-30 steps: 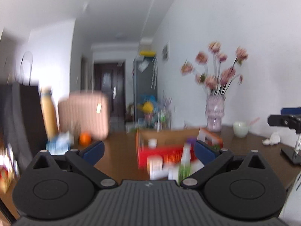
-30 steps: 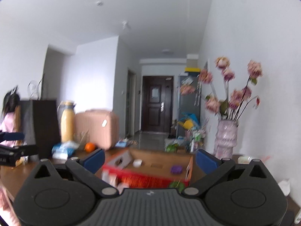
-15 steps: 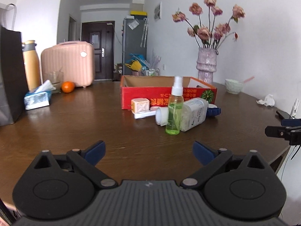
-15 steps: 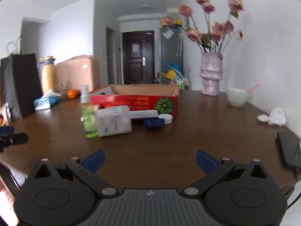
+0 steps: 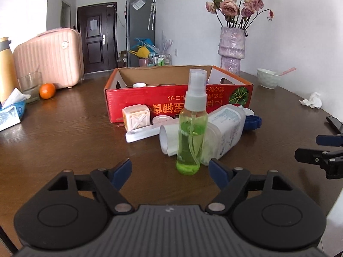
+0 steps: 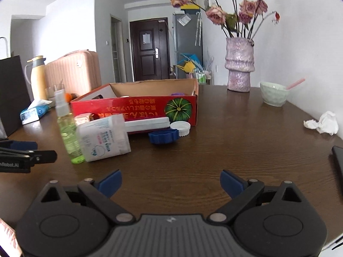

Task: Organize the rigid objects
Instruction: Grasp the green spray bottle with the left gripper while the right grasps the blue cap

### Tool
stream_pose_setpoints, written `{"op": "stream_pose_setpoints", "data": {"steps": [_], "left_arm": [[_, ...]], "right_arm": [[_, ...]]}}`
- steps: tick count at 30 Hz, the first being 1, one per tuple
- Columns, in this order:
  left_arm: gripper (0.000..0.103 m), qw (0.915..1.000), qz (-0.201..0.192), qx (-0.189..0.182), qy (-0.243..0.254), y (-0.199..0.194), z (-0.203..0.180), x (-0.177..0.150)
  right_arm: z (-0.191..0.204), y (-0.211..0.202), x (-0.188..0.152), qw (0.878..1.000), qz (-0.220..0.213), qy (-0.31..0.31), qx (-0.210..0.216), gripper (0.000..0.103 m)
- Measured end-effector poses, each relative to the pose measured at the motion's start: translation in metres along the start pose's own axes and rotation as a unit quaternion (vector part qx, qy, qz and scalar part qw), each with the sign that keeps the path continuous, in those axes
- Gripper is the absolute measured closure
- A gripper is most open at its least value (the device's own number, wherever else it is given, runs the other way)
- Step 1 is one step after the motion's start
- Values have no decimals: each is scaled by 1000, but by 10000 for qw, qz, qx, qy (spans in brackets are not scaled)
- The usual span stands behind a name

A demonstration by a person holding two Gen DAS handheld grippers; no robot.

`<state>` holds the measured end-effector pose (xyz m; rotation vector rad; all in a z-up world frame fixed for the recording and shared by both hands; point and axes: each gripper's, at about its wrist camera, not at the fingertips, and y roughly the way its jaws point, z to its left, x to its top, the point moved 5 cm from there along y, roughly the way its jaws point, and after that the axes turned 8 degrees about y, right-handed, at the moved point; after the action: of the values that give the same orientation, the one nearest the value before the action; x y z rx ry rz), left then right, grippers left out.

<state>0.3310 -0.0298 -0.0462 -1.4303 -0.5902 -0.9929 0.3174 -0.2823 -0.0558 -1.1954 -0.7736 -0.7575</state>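
A green spray bottle [image 5: 191,128] stands upright on the brown table [image 5: 64,141], just ahead of my left gripper [image 5: 170,171]. Its jaws are closing, with nothing between them. Behind the bottle lies a white plastic bottle [image 5: 223,130] on its side. A pink cube [image 5: 136,117], a white flat bar [image 5: 141,135], a white lid [image 6: 180,127] and a blue lid [image 6: 163,136] lie in front of the red cardboard box [image 5: 178,102]. My right gripper [image 6: 170,182] hovers over bare table short of the blue lid; its jaws are closing on nothing.
A purple vase [image 6: 239,64] with flowers, a pale bowl [image 6: 273,94] and crumpled tissue [image 6: 323,124] sit at the right. A dark phone [image 6: 338,162] lies at the right edge. A pink case [image 5: 49,57], an orange [image 5: 47,90], a glass [image 5: 30,85] and a tissue pack [image 5: 10,113] stand at the left.
Both grippers have dipped from the room toward the table and moved closer to the objects. The left jaws have narrowed. The spray bottle now stands just ahead of the left fingertips.
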Motion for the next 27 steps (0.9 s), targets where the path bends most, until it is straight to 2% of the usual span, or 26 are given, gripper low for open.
{"op": "stream_pose_setpoints", "data": {"steps": [4, 6, 10, 13, 18, 21, 27], "left_arm": [[29, 10000, 28, -51, 61, 15, -1, 5], [34, 9999, 68, -87, 42, 22, -1, 7], [34, 9998, 86, -189, -51, 31, 0, 10], [40, 9997, 88, -237, 18, 37, -2, 12], [60, 9991, 173, -388, 68, 49, -4, 15], [61, 9989, 174, -417, 87, 54, -4, 14], [71, 9986, 222, -444, 185, 59, -5, 14]], "right_arm": [[-3, 20, 7, 9998, 143, 91, 64, 11], [-2, 28, 12, 9998, 169, 61, 108, 13], [3, 46, 24, 9995, 214, -42, 213, 15], [8, 65, 33, 9992, 350, -157, 126, 18], [9, 97, 46, 9984, 514, -192, 112, 23], [9, 111, 52, 9983, 543, -167, 125, 25], [11, 129, 50, 9973, 704, -45, 206, 49]]}}
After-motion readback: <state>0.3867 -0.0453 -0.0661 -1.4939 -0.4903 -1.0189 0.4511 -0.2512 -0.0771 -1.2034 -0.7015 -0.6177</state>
